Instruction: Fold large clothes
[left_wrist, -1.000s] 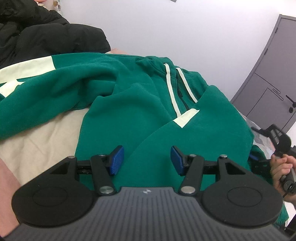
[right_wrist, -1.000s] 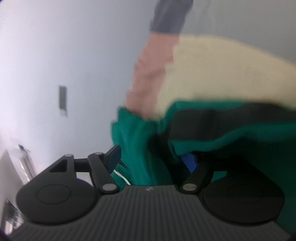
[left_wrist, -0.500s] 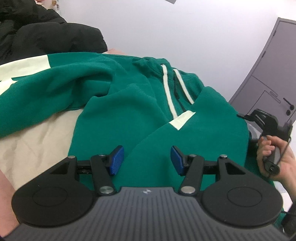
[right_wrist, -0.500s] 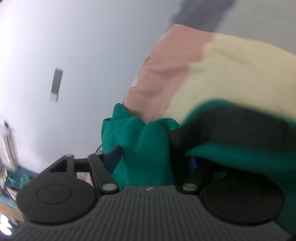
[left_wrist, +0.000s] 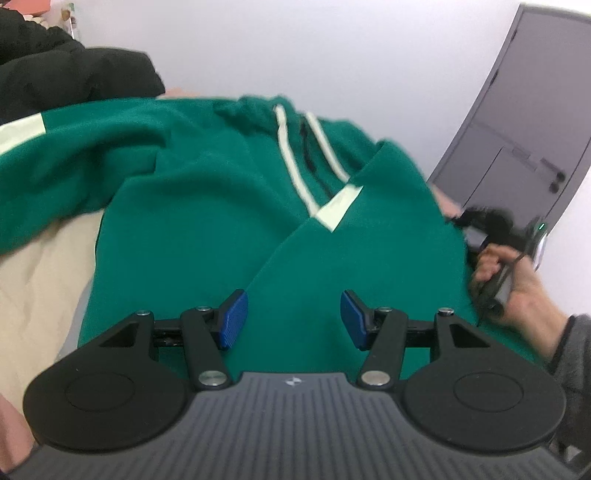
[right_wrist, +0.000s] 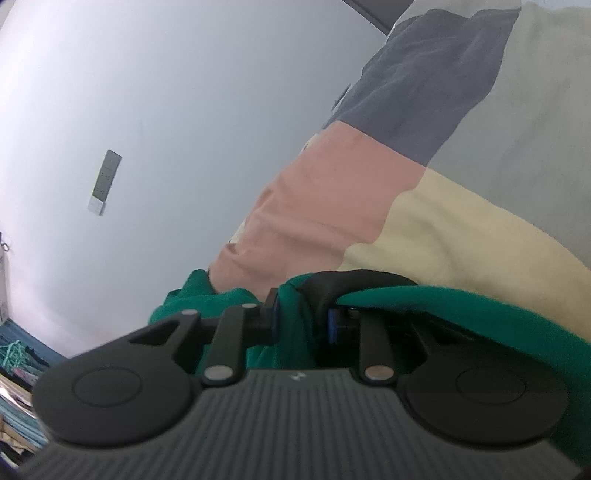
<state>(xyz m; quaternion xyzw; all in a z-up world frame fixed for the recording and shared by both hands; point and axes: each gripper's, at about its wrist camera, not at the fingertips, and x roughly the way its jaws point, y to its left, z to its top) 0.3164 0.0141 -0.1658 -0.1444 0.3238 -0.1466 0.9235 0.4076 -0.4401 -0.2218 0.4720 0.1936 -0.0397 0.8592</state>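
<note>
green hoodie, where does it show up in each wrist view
Left wrist: the green hoodie fills the middle, spread on the bedding beyond the open left gripper.
Right wrist: only a bunched fold shows low in the centre, pinched in the right gripper.
Shared landmark: the cream and pink bedding under the garment.

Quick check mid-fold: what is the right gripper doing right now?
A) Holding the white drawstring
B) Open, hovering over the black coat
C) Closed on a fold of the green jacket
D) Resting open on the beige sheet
C: in the right wrist view the right gripper has its blue pads pinched on a bunch of the green jacket.
</note>
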